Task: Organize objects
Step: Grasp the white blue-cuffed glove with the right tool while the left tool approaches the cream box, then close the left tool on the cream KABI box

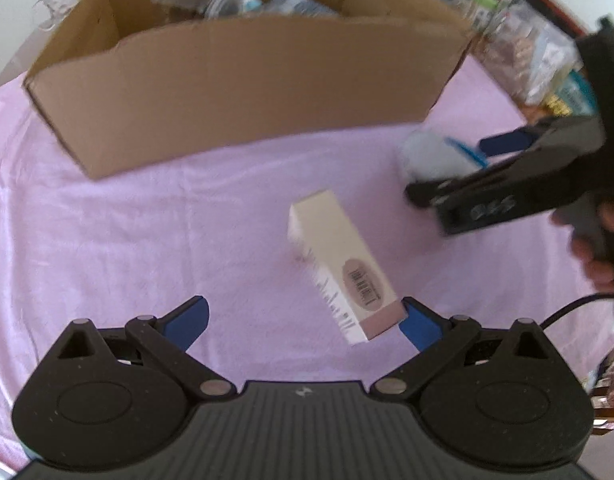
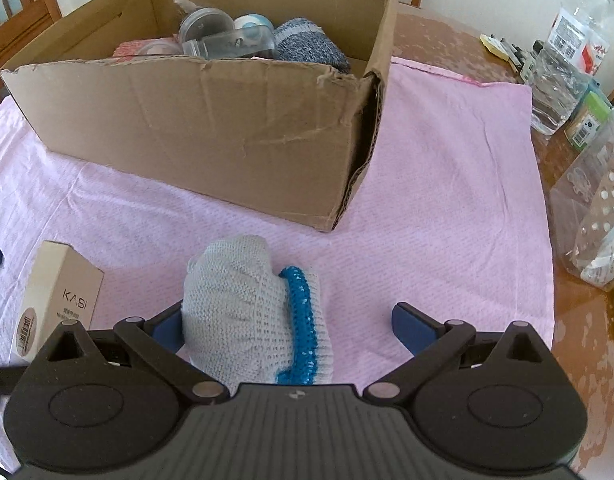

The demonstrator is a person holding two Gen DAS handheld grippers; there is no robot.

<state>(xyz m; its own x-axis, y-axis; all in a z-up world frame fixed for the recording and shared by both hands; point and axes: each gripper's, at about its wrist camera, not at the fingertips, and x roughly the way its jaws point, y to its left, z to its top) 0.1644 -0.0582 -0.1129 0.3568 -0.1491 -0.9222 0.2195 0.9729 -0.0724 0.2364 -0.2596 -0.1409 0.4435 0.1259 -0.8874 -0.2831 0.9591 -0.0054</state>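
Note:
A cream carton box with a barcode lies on the pink cloth; it also shows in the right wrist view. My left gripper is open, and the box's near end lies just inside its right finger. A rolled white knit glove with a blue cuff lies between the open fingers of my right gripper, against the left one. The right gripper and glove also show in the left wrist view. A brown cardboard box stands behind, holding jars and a grey knit item.
Clear plastic bags, bottles and pens crowd the wooden table at the right, beyond the cloth's edge. A glass jug stands left of the cardboard box. A cable trails from the right hand.

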